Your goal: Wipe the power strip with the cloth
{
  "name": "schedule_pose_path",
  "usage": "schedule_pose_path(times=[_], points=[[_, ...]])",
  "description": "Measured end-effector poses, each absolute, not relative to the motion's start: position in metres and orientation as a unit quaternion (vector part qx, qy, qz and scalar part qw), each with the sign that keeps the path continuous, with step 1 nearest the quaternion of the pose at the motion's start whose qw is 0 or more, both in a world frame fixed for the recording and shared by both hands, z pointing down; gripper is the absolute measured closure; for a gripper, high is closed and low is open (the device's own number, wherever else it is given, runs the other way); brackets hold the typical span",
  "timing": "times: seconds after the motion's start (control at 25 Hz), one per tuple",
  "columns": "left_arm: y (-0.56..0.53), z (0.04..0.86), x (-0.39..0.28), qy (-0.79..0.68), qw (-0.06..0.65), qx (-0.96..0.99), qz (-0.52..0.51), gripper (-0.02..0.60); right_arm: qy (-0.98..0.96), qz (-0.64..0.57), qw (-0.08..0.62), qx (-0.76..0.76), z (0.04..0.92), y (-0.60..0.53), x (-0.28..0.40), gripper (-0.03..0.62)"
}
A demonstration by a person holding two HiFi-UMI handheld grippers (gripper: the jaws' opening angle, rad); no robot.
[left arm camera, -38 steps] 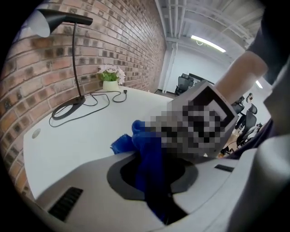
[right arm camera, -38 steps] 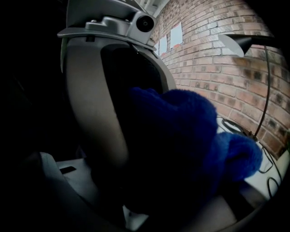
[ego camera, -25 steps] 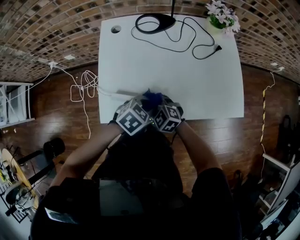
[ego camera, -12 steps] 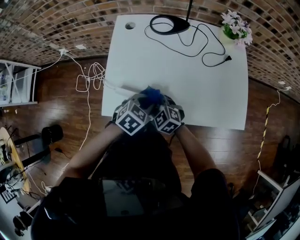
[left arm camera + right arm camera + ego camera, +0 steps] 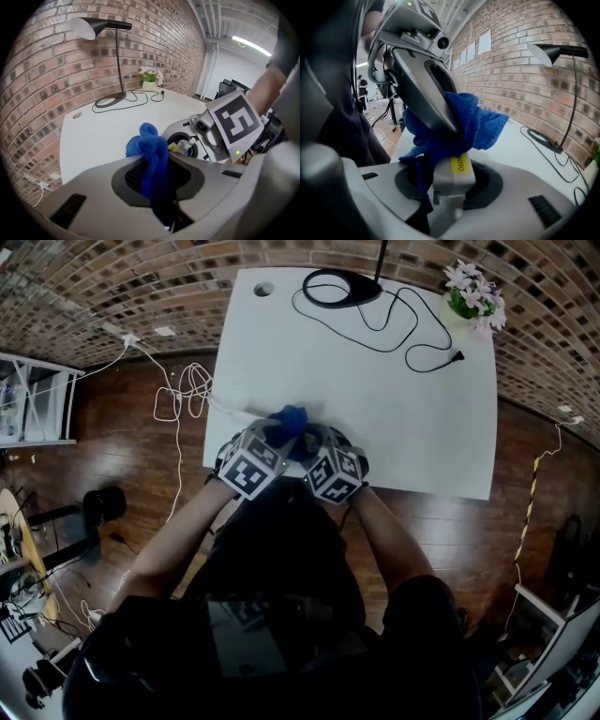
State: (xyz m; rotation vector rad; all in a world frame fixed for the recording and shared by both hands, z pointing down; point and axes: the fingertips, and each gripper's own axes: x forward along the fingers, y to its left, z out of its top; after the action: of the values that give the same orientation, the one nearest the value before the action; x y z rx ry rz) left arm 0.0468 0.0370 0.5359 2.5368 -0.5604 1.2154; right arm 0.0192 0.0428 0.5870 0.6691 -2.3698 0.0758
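Near the front left edge of the white table (image 5: 394, 409), both grippers meet. The left gripper (image 5: 279, 435) is shut on a blue cloth (image 5: 289, 418); in the left gripper view the cloth (image 5: 151, 154) bunches up between its jaws. In the right gripper view the cloth (image 5: 464, 119) drapes over a white power strip (image 5: 452, 180) with a yellow sticker. The right gripper (image 5: 449, 187) is shut on the end of that strip. A left gripper finger (image 5: 423, 89) presses the cloth down onto the strip. In the head view the grippers and cloth hide most of the strip.
A black desk lamp base (image 5: 339, 287) and its black cord (image 5: 412, 334) lie at the table's far side, beside a flower pot (image 5: 472, 292). White cables (image 5: 178, 390) coil on the wooden floor left of the table. A round cable hole (image 5: 263, 289) sits at the far left corner.
The left gripper and the blue cloth have shifted left and slightly farther from me. The right gripper has stayed where it was.
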Motion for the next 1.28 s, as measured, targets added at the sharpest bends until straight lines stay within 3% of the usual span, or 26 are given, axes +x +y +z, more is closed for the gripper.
schedule_pose_path(times=[0.28,0.84,1.28], points=[[0.033,0.537,0.034,-0.211,0.122,0.875,0.418,0.512,-0.908,0.03,0.332,0.255,0.587,0.044,0.019,0.439],[-0.005,0.536,-0.035,-0.275,0.163,0.852,0.415,0.512,-0.908,0.031,0.332,0.254,0.587,0.044,0.02,0.436],[-0.01,0.533,-0.052,-0.228,0.16,0.882,0.379,0.514,-0.907,0.029,0.333,0.256,0.586,0.044,0.02,0.433]])
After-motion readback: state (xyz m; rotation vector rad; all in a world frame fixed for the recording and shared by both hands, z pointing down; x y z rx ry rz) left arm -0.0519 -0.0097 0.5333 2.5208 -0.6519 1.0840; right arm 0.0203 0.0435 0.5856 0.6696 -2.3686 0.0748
